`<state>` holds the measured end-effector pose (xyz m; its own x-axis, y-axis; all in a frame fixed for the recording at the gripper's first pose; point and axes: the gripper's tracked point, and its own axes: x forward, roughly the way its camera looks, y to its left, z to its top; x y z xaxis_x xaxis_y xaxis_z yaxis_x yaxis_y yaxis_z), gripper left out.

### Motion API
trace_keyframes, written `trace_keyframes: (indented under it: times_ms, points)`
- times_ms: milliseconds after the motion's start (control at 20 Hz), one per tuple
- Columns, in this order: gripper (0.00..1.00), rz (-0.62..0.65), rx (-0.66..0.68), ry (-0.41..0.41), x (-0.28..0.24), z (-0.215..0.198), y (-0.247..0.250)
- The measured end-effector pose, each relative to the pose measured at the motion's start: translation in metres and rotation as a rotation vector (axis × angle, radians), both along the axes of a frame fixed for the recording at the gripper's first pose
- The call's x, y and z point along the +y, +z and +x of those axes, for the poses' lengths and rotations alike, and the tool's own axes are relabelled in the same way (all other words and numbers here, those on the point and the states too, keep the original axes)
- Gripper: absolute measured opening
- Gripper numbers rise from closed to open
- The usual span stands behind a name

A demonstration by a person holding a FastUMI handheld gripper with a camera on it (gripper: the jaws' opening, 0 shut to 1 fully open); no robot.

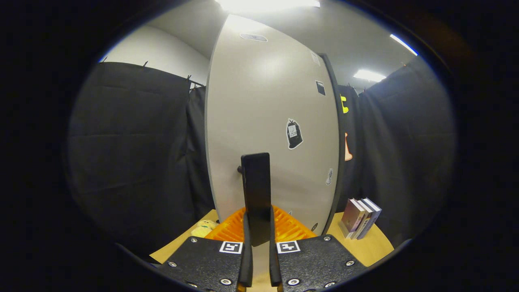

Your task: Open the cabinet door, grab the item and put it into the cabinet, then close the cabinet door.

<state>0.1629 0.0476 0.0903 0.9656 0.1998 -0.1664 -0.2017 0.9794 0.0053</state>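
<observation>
Black cloth booth walls left and right, ceiling lights above, a pale wooden worktop below. Standing on it straight ahead, a tall pale grey cabinet door dotted with small stickers, its dark edge on the right. Claw clenched on the door's dark upright handle, both fingers pressed against its lower end, the handle rising between and beyond them. Judged from this: either the opening pull or the closing push, not clear which, since the cabinet's inside cannot be seen. Beneath the handle, just past the fingers, an orange ribbed basket-like thing; left of it, low on the worktop, a small yellowish soft toy, possibly the item to stow, though not certain. To the right, near the door's edge, a few books standing together, leaning slightly. For a clean swing: keep the grip square on the handle, follow the door's arc about its hinge rather than dragging straight, and avoid twisting, which could slip the fingers off. Open room seems better on the left, toward the cloth; on the right, books close to the door's edge, so worth watching there. Orange thing right under the claw, so little room to dip downward.
</observation>
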Motion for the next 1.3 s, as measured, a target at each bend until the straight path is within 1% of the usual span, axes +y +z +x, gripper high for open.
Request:
trace_keyframes:
  times_ms: [250, 550, 750, 900, 1000, 1100, 1300]
  points:
    - [0.16, -0.036, 0.003, -0.061, -0.037, -0.024, 0.005]
    - [0.15, -0.111, -0.018, -0.126, -0.079, -0.039, 0.010]
    - [0.15, -0.126, -0.027, -0.178, -0.110, -0.046, 0.012]
    - [0.15, -0.090, -0.035, -0.236, -0.130, -0.049, 0.013]
    - [0.16, -0.088, -0.043, -0.277, -0.141, -0.051, 0.013]
    - [0.15, -0.096, -0.052, -0.317, -0.156, -0.055, 0.014]
    - [0.22, -0.110, -0.076, -0.399, -0.177, -0.071, 0.019]
